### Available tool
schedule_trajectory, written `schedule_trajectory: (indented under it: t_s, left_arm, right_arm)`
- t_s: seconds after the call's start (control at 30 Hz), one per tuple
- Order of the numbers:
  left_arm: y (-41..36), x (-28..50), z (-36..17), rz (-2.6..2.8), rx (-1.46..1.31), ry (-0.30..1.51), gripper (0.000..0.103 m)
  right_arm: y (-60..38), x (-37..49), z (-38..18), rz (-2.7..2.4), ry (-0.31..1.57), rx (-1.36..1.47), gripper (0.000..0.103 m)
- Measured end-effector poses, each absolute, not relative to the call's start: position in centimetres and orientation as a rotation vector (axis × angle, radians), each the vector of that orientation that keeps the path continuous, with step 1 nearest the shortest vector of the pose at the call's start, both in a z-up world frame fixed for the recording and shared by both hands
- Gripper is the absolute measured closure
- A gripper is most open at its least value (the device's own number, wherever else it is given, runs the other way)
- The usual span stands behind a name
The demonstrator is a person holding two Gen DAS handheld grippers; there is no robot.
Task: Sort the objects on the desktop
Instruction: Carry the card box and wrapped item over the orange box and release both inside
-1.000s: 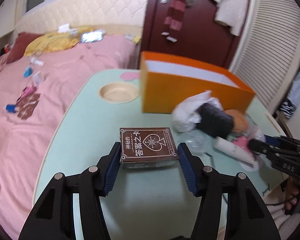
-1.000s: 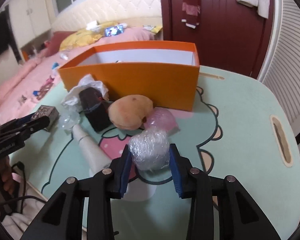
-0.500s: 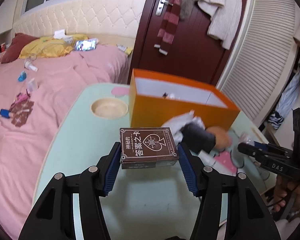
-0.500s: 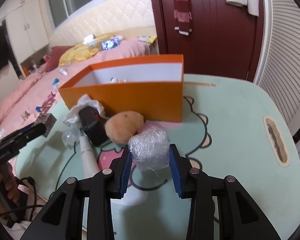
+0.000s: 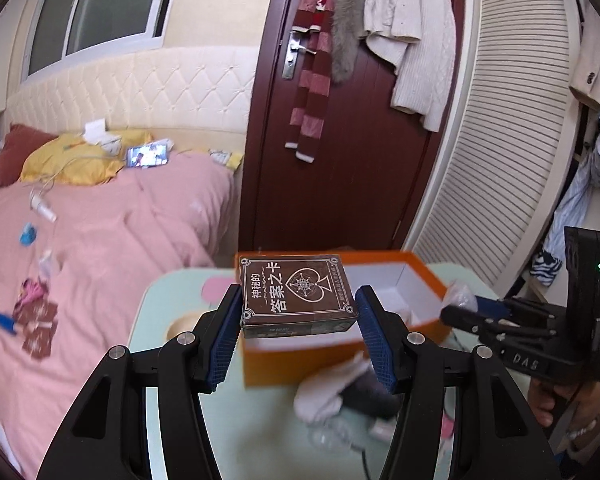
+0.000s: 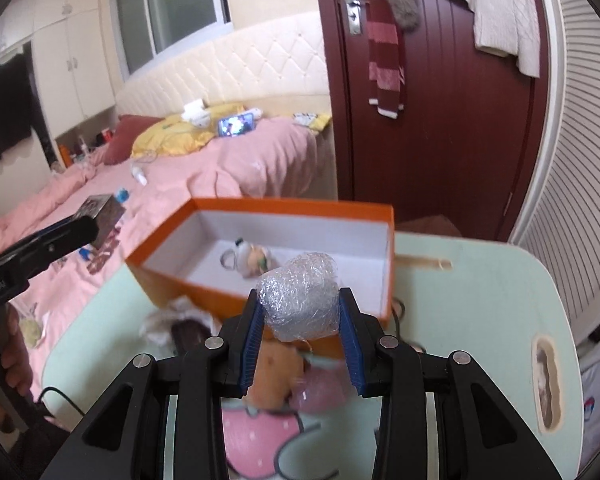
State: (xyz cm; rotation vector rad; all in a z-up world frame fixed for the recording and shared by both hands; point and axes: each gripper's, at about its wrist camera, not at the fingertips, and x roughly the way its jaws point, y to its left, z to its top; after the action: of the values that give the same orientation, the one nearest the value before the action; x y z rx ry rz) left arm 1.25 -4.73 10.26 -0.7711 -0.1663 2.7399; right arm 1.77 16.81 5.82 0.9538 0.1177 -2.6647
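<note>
Brown card box (image 5: 298, 294), long axis crosswise, in my left gripper (image 5: 298, 336)'s pinch; my right gripper (image 6: 299, 344) clamps a plastic-wrap ball (image 6: 300, 298), orange box (image 6: 342, 210) at twelve o'clock.

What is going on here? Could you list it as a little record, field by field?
Left gripper: shut on the brown card box, held in the air
Right gripper: shut on the plastic wrap ball, held in the air
Orange box: open, on the green table, a small toy inside
On the table in front of the box: white cloth, tan plush
</note>
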Motion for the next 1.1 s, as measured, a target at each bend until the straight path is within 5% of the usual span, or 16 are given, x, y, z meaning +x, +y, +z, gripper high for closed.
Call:
schedule_trajectory:
  t_s: [0.6,0.67,0.7,0.77,1.1]
  left_arm:
    - [-1.9,-4.0,6.1,2.622,-0.969,-0.197,0.044]
    - [-1.4,-4.7,4.6,2.594,-1.061,-0.189,0.036]
    - [-0.9,-4.5,4.5,2.617,-1.048,-0.141,0.033]
    - [0.0,-4.1,4.4,2.661,-1.023,-0.044,0.021]
    - [0.2,-3.5,4.1,2.687,-0.993,-0.025,0.020]
  right_arm:
    - [15.5,-3.3,4.0,-2.610,0.086,1.024,0.067]
    - [15.4,-3.3,3.1,-2.629,0.118,1.033,0.062]
    - [15.3,-3.3,2.7,-2.637,0.132,1.036,0.049]
    - [15.3,-3.3,2.6,-2.643,0.135,1.028,0.047]
    - [15.6,-3.0,2.4,-2.667,0.140,0.992,0.045]
